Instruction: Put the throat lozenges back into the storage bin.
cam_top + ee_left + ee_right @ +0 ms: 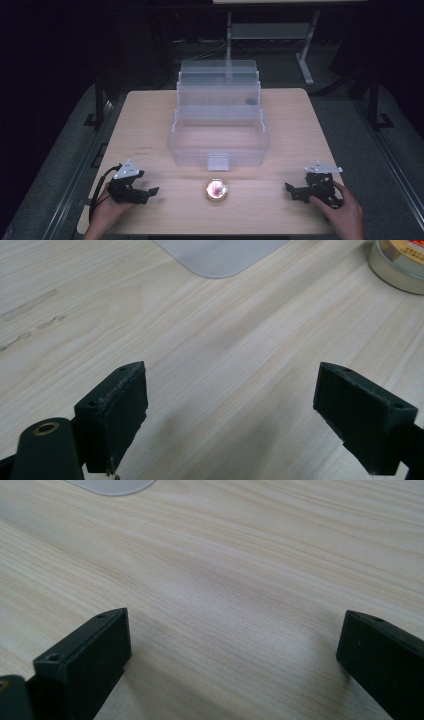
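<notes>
Wood is what I see under both my tools, a pale table (150,120). My left gripper (148,192) rests near the left corner with its jaws wide apart and nothing between them. My right gripper (292,191) rests near the right corner, jaws spread wide too, holding nothing. Between them sits a small round tin (217,191). Just beyond it stands a big clear plastic box (218,132), opened up in steps.
</notes>
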A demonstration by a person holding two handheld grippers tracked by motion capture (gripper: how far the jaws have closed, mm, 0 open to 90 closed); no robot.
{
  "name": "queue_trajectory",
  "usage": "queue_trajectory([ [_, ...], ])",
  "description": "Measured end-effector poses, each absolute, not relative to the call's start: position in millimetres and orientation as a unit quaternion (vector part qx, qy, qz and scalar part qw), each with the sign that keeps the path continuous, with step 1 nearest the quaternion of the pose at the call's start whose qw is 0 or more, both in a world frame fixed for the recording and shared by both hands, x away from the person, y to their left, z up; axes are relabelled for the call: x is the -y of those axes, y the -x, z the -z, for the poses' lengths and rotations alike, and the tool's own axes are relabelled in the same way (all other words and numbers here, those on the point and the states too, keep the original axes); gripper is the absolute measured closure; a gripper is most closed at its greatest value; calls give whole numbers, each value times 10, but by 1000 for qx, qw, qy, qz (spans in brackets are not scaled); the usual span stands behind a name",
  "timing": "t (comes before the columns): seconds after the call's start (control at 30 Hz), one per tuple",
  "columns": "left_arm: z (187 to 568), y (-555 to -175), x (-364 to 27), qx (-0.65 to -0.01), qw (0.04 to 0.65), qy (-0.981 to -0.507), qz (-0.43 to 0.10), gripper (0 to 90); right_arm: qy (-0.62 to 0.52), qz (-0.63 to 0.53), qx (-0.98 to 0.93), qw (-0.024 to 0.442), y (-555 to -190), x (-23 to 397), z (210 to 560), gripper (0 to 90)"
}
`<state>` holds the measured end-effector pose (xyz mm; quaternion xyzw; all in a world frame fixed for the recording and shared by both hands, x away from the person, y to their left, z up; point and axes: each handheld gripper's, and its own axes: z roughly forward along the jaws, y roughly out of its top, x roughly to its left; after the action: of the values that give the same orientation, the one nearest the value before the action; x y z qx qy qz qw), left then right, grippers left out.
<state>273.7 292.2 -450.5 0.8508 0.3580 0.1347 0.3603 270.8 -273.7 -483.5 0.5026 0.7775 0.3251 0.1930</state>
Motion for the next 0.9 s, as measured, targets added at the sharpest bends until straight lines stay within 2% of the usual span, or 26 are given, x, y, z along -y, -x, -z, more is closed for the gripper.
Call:
queue_trajectory([
  [0.9,4372,-2776,-2565,-313,363,-871,-109,135,-502,-325,-777,193,-2708,2738,4835,5],
])
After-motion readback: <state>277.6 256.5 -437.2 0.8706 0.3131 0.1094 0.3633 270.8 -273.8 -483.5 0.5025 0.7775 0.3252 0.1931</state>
